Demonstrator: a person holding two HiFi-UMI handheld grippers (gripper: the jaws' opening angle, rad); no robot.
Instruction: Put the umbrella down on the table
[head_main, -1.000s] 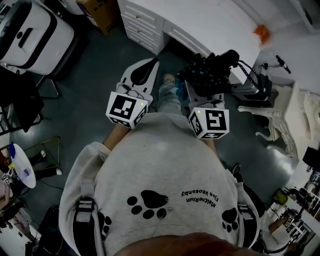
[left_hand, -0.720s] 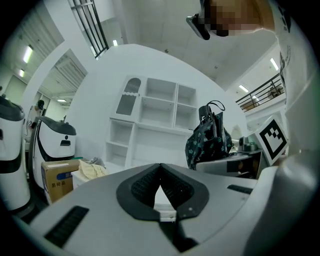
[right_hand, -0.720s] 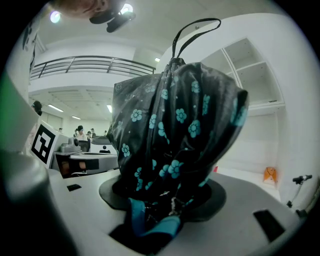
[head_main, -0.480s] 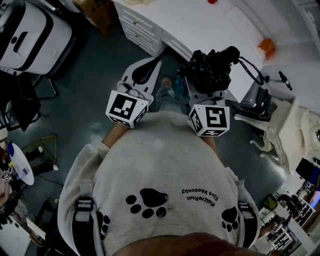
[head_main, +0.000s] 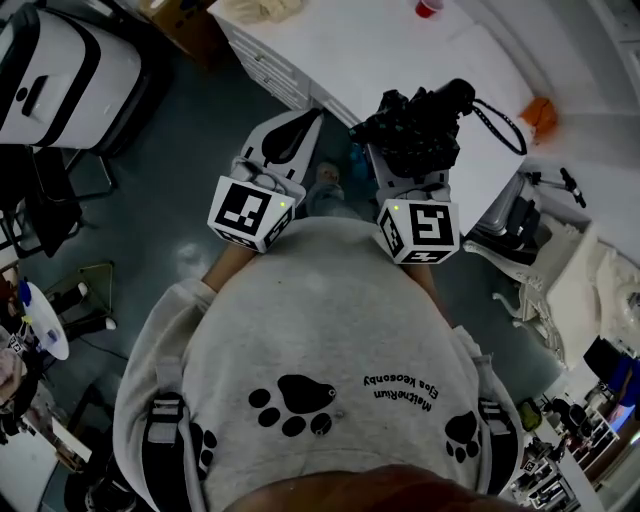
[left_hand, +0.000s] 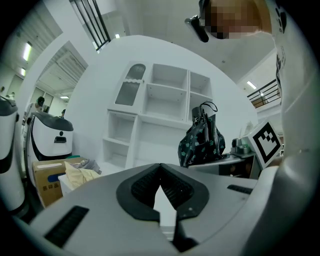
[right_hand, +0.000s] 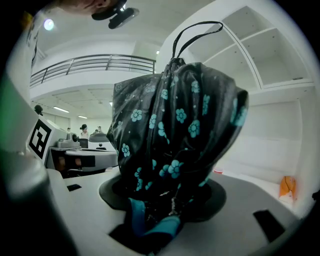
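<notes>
Rt claw: the right gripper (head_main: 410, 176) is clamped on the umbrella (head_main: 415, 130), with a folded dark bundle of teal flowers filling the gap between its jaws.
Lt claw: the left gripper (head_main: 292, 140) has its pads together at the tips and nothing between them. It's riding alongside, not helping.
Umbrella vs claw: gripped at its bottom end, with the bulk sticking out past the jaws and the strap loop (right_hand: 197, 30) on the far end.
Umbrella vs table: held up off the table (head_main: 400, 50), about over its near edge, not set down yet.
Risk 1: letting go too near the edge means it rolls off to the floor.
Risk 2: the fabric is slick and loose, and the grip is mostly on cloth, so it could slide out early.
Risk 3: the strap may snag a jaw on release and drag it back.
</notes>
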